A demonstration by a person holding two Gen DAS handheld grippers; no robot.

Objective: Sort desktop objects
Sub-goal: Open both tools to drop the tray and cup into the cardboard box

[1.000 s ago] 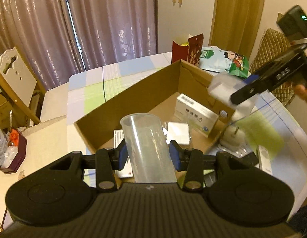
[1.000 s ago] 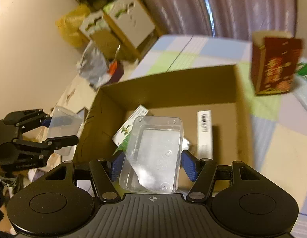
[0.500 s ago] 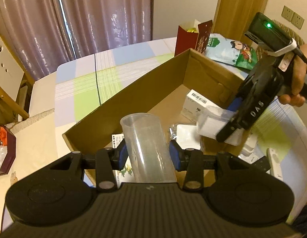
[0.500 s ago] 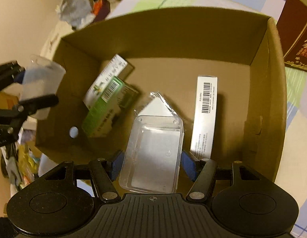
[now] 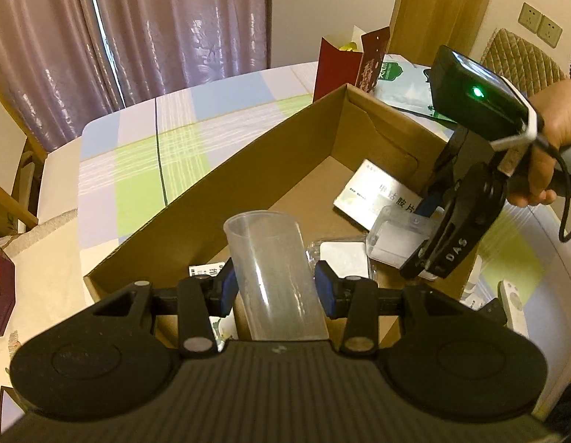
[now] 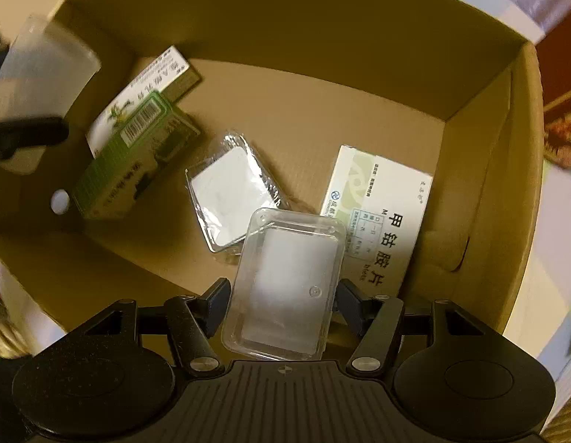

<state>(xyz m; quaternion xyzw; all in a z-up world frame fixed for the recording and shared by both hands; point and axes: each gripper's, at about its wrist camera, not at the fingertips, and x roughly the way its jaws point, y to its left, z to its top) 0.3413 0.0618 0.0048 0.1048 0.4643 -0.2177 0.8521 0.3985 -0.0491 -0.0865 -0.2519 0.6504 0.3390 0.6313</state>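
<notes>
My left gripper point(image 5: 274, 288) is shut on a clear plastic cup point(image 5: 274, 273), held over the near corner of an open cardboard box point(image 5: 226, 188). My right gripper point(image 6: 281, 295) points straight down into the box and is shut on a clear plastic tray point(image 6: 285, 284). In the left wrist view the same tray point(image 5: 396, 236) hangs in the right gripper point(image 5: 422, 236) low inside the box, a hand behind it. On the box floor lie a white medicine carton point(image 6: 378, 214), a green carton point(image 6: 134, 158) and a clear blister pack point(image 6: 230, 192).
The box stands on a checked tablecloth point(image 5: 137, 155). Behind it are a dark red paper bag point(image 5: 344, 66) and a green-and-white pouch point(image 5: 403, 81). A white remote point(image 5: 512, 306) lies to the box's right. Curtains point(image 5: 137, 26) hang beyond the table.
The right gripper dropped with the tray from above the box rim to low inside it, turning to point straight down. The left gripper moved forward and lower with the cup.
</notes>
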